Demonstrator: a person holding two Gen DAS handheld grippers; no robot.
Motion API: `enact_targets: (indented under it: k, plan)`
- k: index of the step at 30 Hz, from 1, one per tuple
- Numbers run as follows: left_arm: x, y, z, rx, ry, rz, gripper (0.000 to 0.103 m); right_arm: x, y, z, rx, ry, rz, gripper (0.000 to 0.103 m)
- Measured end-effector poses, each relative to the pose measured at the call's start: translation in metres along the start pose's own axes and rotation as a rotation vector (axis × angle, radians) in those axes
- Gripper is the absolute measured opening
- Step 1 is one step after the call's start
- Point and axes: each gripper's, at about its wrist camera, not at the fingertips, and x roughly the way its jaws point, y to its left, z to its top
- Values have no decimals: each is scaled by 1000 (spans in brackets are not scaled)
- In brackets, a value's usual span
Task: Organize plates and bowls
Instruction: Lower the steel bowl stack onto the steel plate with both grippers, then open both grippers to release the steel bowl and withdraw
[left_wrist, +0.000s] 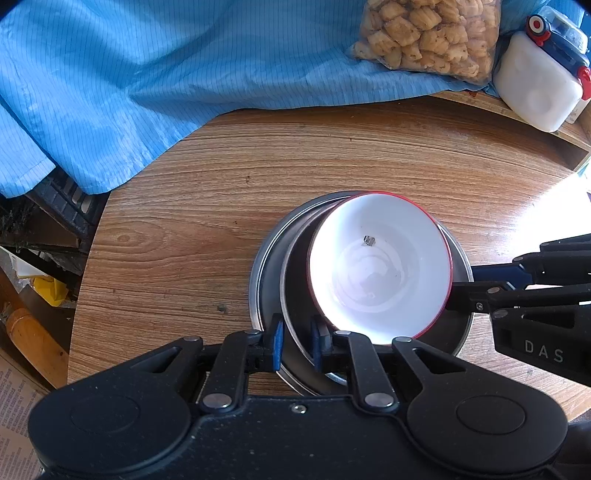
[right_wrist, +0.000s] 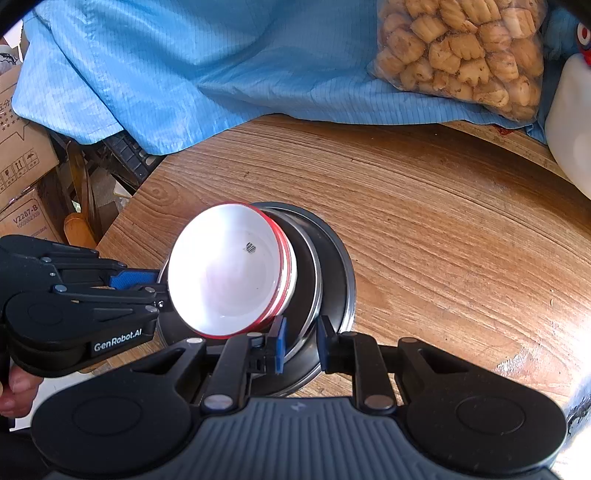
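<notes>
Your left claw (left_wrist: 297, 345) reaches in from the near edge of the stack. Its two blue pads straddle the rim of the inner metal plate (left_wrist: 295, 295); the gap is narrow, but the pads do not visibly press the metal, so firm closure cannot be confirmed from either view.

Your right claw (right_wrist: 301, 345) straddles the plate rims at the near side in the right wrist view. One pad sits inside the rim and one outside, with a visible gap between pad and metal on the outer side. Whether it grips cannot be told.

The stack stands on the wooden table (left_wrist: 332, 158):
- An outer metal plate (left_wrist: 262, 266) lies lowest, flat on the wood.
- The inner metal plate rests inside it, tilted.
- A white bowl with a red rim (left_wrist: 380, 266) sits on top, tipped on edge so its opening faces the left wrist camera.

Behind the stack, well apart from it, a blue cloth (left_wrist: 166, 66) drapes over the far table edge. A clear bag of snacks (left_wrist: 432, 33) lies on the cloth, and a white plastic jug (left_wrist: 535, 88) stands just beside the bag.
</notes>
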Motion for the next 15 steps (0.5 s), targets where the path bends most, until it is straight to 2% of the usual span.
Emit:
enact_targets:
  k: [15]
  plan:
    - [-1, 2, -2, -6, -2, 33, 37, -2, 3, -1, -26, -5, -39, 27]
